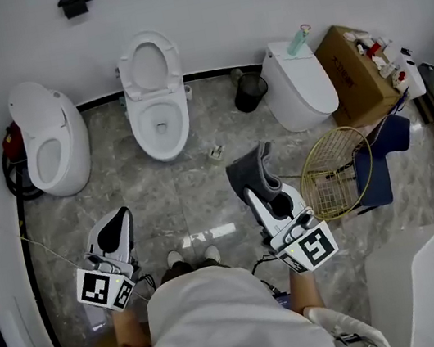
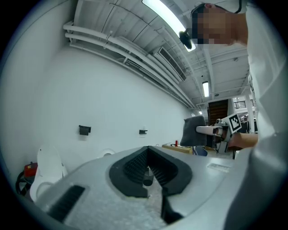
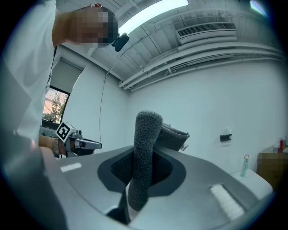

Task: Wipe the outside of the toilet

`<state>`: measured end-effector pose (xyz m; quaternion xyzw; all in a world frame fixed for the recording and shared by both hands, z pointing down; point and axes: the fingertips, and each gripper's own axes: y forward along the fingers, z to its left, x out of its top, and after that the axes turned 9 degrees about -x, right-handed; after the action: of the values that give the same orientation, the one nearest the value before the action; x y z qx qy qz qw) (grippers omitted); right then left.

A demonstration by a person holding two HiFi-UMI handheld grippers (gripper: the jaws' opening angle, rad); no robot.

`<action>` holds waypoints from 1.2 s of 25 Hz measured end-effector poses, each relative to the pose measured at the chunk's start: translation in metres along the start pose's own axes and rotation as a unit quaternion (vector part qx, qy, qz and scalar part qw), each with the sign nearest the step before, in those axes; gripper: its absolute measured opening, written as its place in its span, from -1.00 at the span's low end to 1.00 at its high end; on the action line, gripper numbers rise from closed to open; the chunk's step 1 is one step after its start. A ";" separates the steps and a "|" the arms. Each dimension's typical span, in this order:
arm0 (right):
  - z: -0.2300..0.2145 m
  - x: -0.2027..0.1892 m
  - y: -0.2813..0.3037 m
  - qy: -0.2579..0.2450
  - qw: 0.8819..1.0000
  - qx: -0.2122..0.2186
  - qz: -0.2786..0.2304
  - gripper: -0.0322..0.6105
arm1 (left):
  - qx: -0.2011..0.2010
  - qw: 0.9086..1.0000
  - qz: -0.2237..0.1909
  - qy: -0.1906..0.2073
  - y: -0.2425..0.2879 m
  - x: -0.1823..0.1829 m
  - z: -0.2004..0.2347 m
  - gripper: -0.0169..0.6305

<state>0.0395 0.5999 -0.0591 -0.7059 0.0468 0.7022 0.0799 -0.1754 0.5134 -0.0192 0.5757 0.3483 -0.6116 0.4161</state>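
Three white ceramic toilets along rear wall: left toilet (image 1: 50, 144), ctr toilet (image 1: 155, 96), rt toilet (image 1: 302, 87). Small black round bin (image 1: 250, 92) btwn ctr toilet and rt toilet. Brown cardboard box (image 1: 353, 74) just rt of rt toilet. Gold wire basket (image 1: 335, 172) on floor in front of rt toilet. Grey fuzzy cloth (image 1: 248, 171) in right gripper (image 1: 256, 190), left of basket. Left gripper (image 1: 122, 218) in front of left toilet.

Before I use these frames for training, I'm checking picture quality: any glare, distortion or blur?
Head view: even light, sharp, one bright reflection on the floor. Left gripper view: strong fisheye bending, dark corners, ceiling light blown out. Right gripper view: same bending and dark rim, ceiling light blown out, cloth in sharp focus.
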 end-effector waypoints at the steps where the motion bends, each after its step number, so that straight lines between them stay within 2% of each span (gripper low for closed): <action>1: -0.001 0.001 0.001 0.000 1.000 0.000 -0.001 -0.73 | 0.000 1.000 0.000 0.000 0.002 0.001 0.000 -0.95; 7: -0.016 0.005 -0.001 0.012 1.000 -0.008 -0.016 -0.73 | 0.002 1.000 0.002 0.001 0.011 0.001 -0.001 -0.95; 12: -0.025 -0.001 -0.002 0.020 1.000 -0.019 -0.010 -0.73 | 0.002 1.000 0.010 -0.003 0.014 -0.006 -0.004 -0.95; 21: -0.050 -0.010 -0.002 0.036 0.999 -0.018 -0.010 -0.73 | 0.024 1.000 0.017 -0.003 0.024 -0.009 -0.005 -0.95; 30: -0.079 -0.023 -0.006 0.048 0.999 -0.015 -0.003 -0.73 | 0.027 0.999 0.026 -0.003 0.049 -0.018 -0.018 -0.95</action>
<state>0.1181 0.5909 -0.0357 -0.7398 0.0375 0.6682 0.0690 -0.1238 0.5121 -0.0004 0.5935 0.3152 -0.6113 0.4179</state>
